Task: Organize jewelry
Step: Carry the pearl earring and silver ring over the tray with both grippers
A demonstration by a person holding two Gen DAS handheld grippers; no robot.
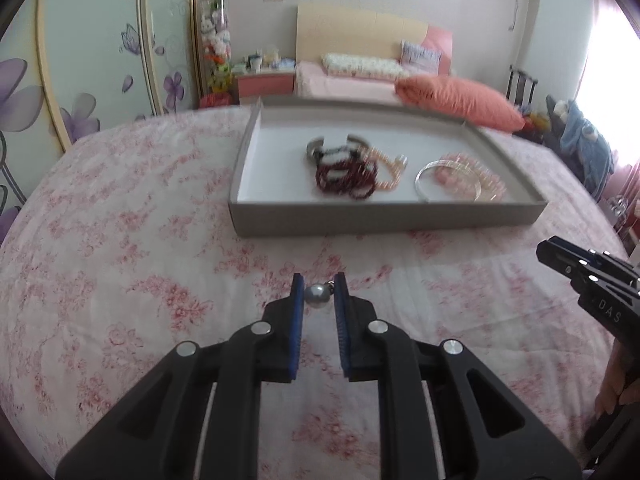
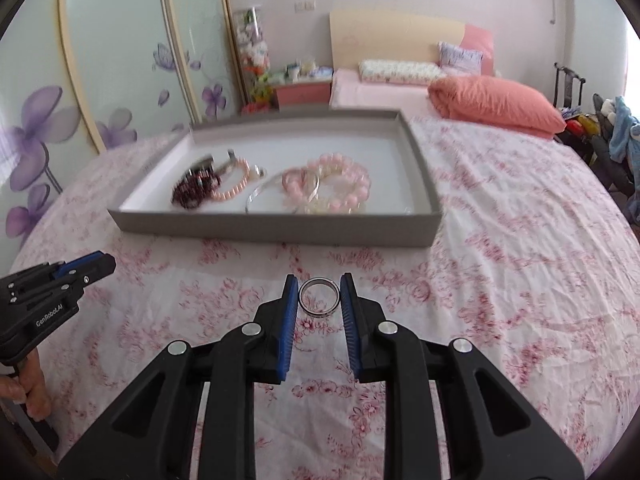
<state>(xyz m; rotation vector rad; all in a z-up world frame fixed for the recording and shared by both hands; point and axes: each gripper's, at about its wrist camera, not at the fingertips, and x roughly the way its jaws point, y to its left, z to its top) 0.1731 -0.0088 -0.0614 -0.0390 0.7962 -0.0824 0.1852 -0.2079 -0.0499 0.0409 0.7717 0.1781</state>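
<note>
Left hand-held gripper [image 1: 319,290] pinches grey pearl pendant [image 1: 316,293] between blue pads, over floral bedspread [image 1: 140,240], short of tray. Right hand-held gripper [image 2: 319,294] pinches silver ring [image 2: 319,297] between its pads, ring upright, opening facing camera. Grey tray [image 2: 276,230] rests on bedspread ahead of both. Inside tray: dark red bead bracelet [image 1: 346,176], peach bead bracelet [image 2: 232,188], silver bangle [image 1: 426,168], pink bead bracelets [image 2: 348,184], partly overlapping.

A bed [image 2: 400,92] with an orange pillow [image 2: 496,104] stands at twelve o'clock; flowered wardrobe doors [image 2: 100,80] at ten; bright window [image 1: 612,52] at two.
</note>
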